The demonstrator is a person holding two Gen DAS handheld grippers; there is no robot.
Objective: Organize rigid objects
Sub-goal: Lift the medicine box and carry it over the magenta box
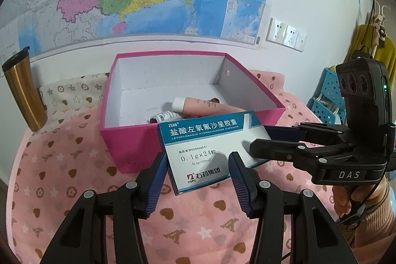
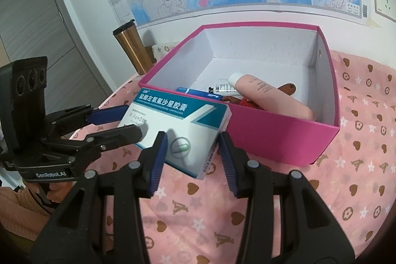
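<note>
Here both grippers (left (image 1: 196, 173), right (image 2: 190, 152)) grip medicine box (image 1: 210, 140) — beside pink box (image 1: 138, 142).

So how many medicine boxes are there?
2. One white-and-teal box sits between the left gripper and right gripper, in front of the pink box. One small blue box lies inside it, by the near wall. More may be hidden there.

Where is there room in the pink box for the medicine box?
The pink box is bare along its far wall and far-left corner. The near side is crowded: a pink tube, a small bottle and a blue pack lie there. The medicine box sits between both claws, left claw and right claw.
</note>
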